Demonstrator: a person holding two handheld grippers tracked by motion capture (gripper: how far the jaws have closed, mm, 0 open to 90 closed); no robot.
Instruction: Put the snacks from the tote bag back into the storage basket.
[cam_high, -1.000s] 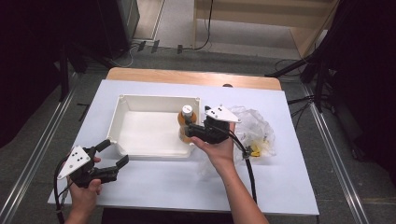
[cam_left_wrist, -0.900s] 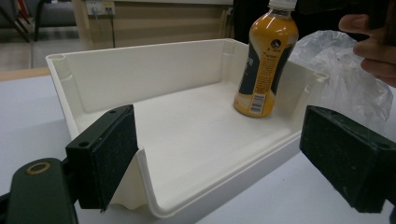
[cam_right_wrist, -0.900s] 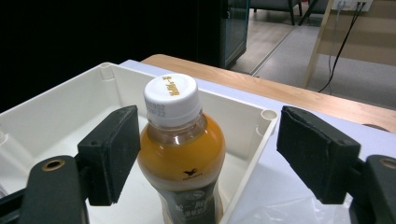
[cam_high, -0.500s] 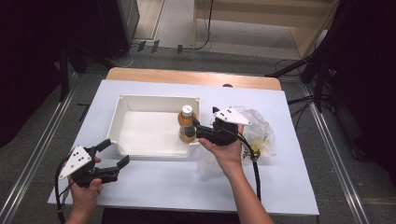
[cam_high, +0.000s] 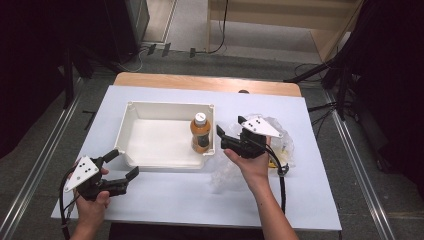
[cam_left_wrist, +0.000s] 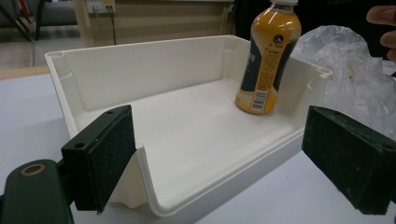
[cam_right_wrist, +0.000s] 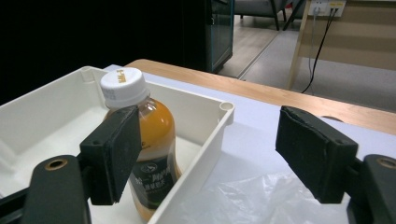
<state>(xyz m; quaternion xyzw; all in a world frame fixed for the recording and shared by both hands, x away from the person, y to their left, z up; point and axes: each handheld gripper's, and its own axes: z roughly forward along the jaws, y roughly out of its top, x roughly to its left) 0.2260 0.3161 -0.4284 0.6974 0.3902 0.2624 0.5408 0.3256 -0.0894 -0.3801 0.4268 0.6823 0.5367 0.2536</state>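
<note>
Bottle (cam_high: 200, 134) upright in tray (cam_high: 165, 161), right tongs (cam_high: 221, 138) agape beside

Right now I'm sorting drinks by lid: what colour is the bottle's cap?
White; the cap shows best in the right gripper view.

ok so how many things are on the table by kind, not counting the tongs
orange drink bottle: 1
white plastic bin: 1
clear plastic bag: 1
total: 3
</note>
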